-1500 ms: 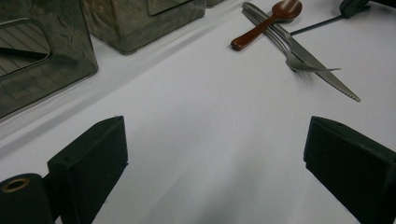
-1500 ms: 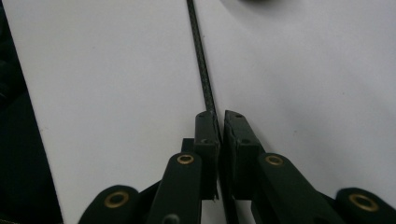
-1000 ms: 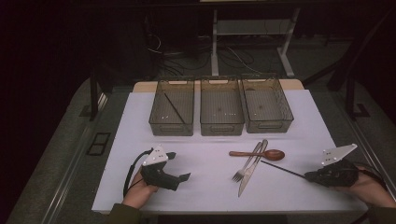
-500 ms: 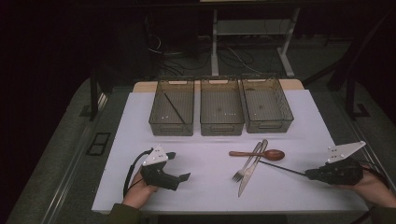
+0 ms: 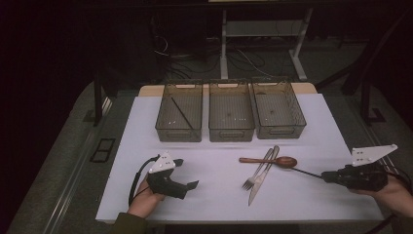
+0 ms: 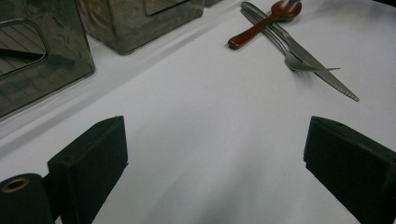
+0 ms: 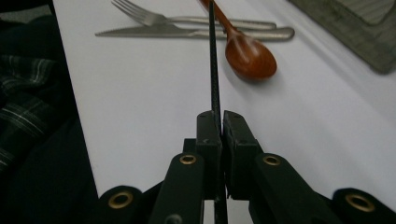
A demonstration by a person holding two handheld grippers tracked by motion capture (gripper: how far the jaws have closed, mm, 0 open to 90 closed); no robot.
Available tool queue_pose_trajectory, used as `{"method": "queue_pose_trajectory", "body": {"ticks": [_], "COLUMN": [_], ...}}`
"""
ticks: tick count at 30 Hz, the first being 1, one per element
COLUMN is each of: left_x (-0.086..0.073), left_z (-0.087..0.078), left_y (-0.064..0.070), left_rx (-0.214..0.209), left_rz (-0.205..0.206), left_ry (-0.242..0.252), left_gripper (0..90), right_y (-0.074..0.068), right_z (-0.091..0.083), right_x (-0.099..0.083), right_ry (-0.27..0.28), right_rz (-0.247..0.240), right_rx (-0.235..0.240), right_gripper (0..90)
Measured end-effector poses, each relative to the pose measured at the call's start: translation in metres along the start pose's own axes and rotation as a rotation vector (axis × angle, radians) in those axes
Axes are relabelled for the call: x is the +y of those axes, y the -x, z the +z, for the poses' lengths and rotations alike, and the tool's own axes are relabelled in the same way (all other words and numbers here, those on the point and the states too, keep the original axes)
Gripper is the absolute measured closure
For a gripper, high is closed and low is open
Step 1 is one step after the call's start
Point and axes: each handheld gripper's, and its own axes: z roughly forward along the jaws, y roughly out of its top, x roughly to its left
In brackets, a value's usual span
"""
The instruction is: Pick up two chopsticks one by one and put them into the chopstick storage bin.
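From the high view, your right tongs [image 5: 325, 176] sit at the right edge of the white worktop [image 5: 204, 146], clenched on the near end of a thin black chopstick [image 5: 307, 172]. The stick runs low over the worktop toward the wooden spoon [image 5: 269, 160], and its far tip lies just by the spoon's bowl. A fork [image 5: 257, 170] and a knife [image 5: 263, 175] lie side by side under the spoon's handle, crossing it at a slant. Behind them, three clear bins stand in a row: the left bin [image 5: 179, 111] holds another black stick [image 5: 181, 112] lying on the diagonal, while the middle bin [image 5: 231, 111] and right bin [image 5: 278, 108] show only small specks. Your left tongs [image 5: 187, 173] rest low near the front left of the worktop, spread wide and holding nothing.

In the left gripper view, your left tongs [image 6: 215, 168] stand far apart over bare white worktop [image 6: 201, 121]. Ahead lie the spoon [image 6: 266, 21], fork [image 6: 285, 51] and knife [image 6: 322, 70], with a bin [image 6: 32, 56] at the left.

In the right gripper view, your right tongs [image 7: 217, 123] pinch the chopstick [image 7: 213, 56] tight between both pads. The stick points straight ahead, passing just left of the spoon's [image 7: 247, 56] bowl. Whether it touches the spoon you cannot tell. The fork [image 7: 187, 19] and knife [image 7: 187, 32] lie beyond.
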Motion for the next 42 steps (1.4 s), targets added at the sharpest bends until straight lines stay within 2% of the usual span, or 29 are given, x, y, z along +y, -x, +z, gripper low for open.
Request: {"method": "queue_pose_trajectory", "body": {"ticks": [5, 13, 25, 32, 42], "left_x": [0.000, 0.000, 0.000, 0.001, 0.000], "left_z": [0.001, 0.001, 0.001, 0.001, 0.001], "left_y": [0.000, 0.001, 0.001, 0.001, 0.000], "left_rx": [0.000, 0.000, -0.003, -0.005, -0.006], "left_rz": [-0.002, -0.004, -0.003, -0.003, 0.003], "left_ry": [0.001, 0.006, 0.006, 0.009, 0.010], "left_gripper": [5.3, 5.3, 5.3, 5.3, 5.3], "right_y": [-0.002, -0.002, -0.006, -0.008, -0.009], "right_z": [0.003, 0.015, 0.042, 0.054, 0.077], "right_x": [0.011, 0.038, 0.081, 0.108, 0.139], "right_ry": [0.023, 0.052, 0.108, 0.140, 0.121], "right_rz": [-0.017, -0.012, -0.014, -0.016, 0.013], "right_rx": [-0.006, -0.032, -0.006, -0.012, -0.063], "right_gripper": [84.8, 84.8, 84.7, 84.7, 84.7]}}
